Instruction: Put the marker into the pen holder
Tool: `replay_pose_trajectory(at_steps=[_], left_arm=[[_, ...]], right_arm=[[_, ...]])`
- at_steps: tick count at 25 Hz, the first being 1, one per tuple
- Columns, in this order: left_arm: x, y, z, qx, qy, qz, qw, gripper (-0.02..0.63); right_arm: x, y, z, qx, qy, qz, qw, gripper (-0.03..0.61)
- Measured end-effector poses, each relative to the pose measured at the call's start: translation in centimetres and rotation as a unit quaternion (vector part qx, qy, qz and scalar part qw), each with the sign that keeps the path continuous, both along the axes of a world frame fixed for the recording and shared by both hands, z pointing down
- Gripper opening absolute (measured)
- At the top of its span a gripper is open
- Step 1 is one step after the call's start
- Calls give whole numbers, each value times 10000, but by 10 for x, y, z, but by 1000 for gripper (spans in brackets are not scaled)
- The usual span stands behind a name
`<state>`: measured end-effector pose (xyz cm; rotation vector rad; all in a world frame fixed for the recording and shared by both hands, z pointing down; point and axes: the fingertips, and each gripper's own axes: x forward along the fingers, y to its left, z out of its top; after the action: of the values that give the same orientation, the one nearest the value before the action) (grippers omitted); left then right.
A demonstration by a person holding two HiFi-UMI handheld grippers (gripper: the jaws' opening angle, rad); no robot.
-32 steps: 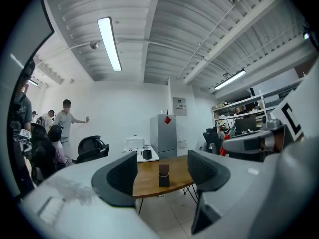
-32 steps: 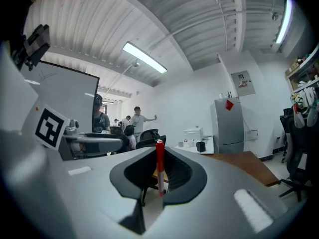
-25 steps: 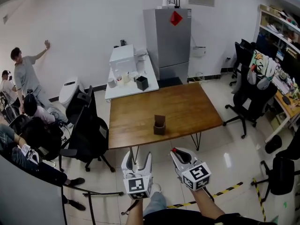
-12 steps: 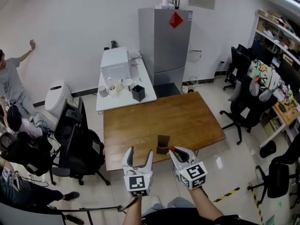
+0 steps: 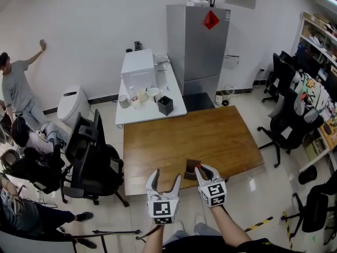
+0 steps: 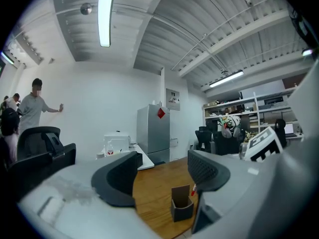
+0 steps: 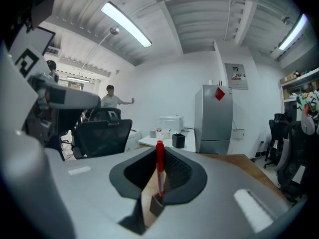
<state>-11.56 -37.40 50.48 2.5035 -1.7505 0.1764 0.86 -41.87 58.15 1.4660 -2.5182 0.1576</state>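
Note:
A red marker (image 7: 159, 159) stands upright between the jaws of my right gripper (image 7: 158, 177), which is shut on it. In the head view the right gripper (image 5: 202, 168) hangs right beside the dark brown pen holder (image 5: 191, 168) at the near edge of the wooden table (image 5: 179, 141). In the right gripper view the pen holder (image 7: 156, 203) shows just below the marker's lower end. My left gripper (image 5: 164, 177) is open and empty, left of the holder and off the table's near edge. The left gripper view shows the pen holder (image 6: 182, 206) with the marker's red tip (image 6: 193, 190) by it.
Behind the wooden table stand a white side table (image 5: 176, 109) carrying a white box (image 5: 138, 67), cups and a black cup (image 5: 165, 105), and a silver fridge (image 5: 198, 46). Black office chairs (image 5: 87, 154) and seated people are at the left. More chairs (image 5: 287, 117) and shelves are at the right.
Both grippers have come forward to the table's near edge. The right gripper with the marker now sits next to the pen holder.

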Motion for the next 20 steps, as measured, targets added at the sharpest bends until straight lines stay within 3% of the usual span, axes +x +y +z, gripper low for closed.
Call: replay_pose_trajectory(at_steps=[9,20], left_arm=[[-1,-13,39,-479,-111,-255,9985,319],[-5,-17,88,-918,-260,-530,9940,307]], right_arm=[[5,-58,101,-487,268,165,9983,48],[5,-56,185,-1204,434,150,9917,48]])
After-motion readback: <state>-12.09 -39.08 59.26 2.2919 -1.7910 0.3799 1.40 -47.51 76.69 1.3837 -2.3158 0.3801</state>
